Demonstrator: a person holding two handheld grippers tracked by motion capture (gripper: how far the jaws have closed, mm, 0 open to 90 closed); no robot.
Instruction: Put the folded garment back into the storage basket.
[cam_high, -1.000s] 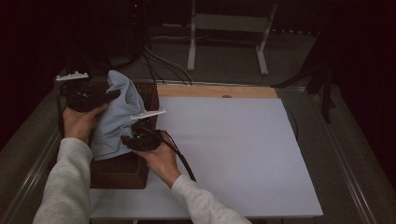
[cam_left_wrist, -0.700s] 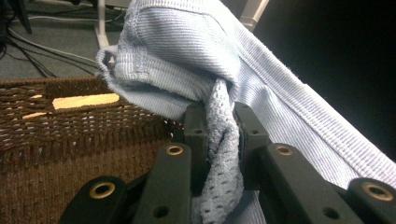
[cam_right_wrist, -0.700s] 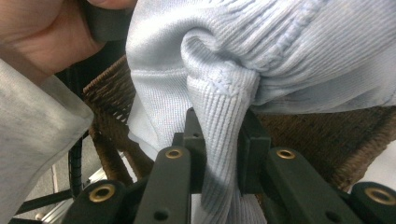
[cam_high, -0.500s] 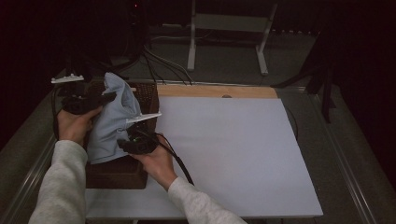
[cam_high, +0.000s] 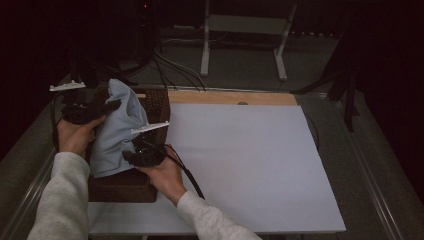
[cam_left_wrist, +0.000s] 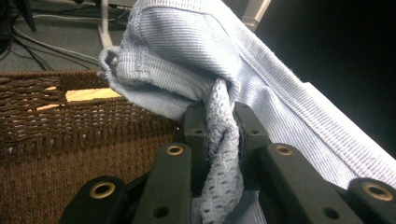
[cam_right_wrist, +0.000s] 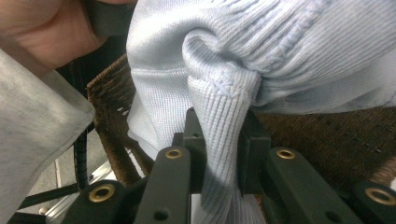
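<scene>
Item: pale blue knit garment (cam_high: 117, 132), soft, light, floppy, over wicker basket (cam_high: 152, 100). Your left gripper (cam_high: 107, 106) and right gripper (cam_high: 137, 155) both clamp bunched fabric; hold at seams.

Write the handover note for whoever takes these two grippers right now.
Left gripper: fingers shut on a bunched fold of the light blue knit garment.
Right gripper: fingers shut on another fold of it.
Garment is held above the brown wicker basket at the left edge of the white board.
Done: both grips made, garment lifted.
Left: probably bring it over the board and lay it down.
</scene>
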